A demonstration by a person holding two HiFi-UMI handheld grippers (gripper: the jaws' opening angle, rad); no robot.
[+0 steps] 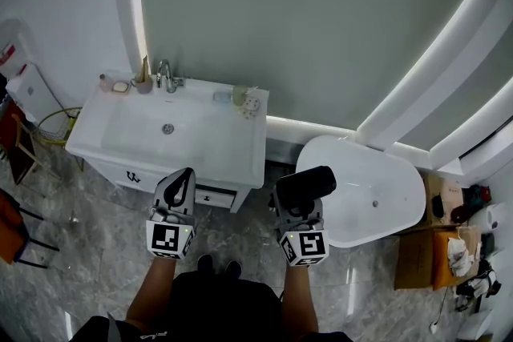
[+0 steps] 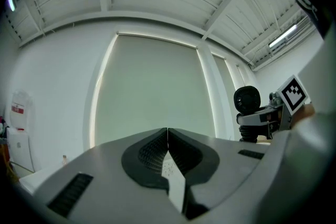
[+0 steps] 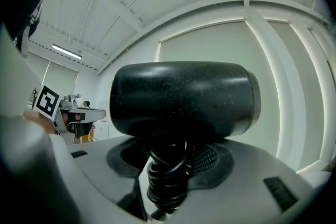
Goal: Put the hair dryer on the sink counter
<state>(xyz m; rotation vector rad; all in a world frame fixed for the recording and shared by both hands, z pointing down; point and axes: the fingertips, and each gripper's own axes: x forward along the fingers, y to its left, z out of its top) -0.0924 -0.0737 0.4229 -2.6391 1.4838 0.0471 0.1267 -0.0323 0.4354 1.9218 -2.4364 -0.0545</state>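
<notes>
Short of the sink counter (image 1: 240,144), the right gripper (image 1: 300,198) is grasping the hair dryer (image 1: 307,183) by its handle while the left gripper (image 1: 184,177) is hanging clenched, empty; level carry advised.

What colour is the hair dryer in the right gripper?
Matte black; the cord-wrapped hair dryer shows best in the right gripper view.

The hair dryer (image 1: 309,183) is black, with a short round barrel that lies level and a cord (image 3: 167,176) wound around its handle. The jaws of the right gripper (image 1: 300,203) hold it by the handle in the air. The white sink counter (image 1: 236,150) stands to its left, a little farther, not touching it.
</notes>
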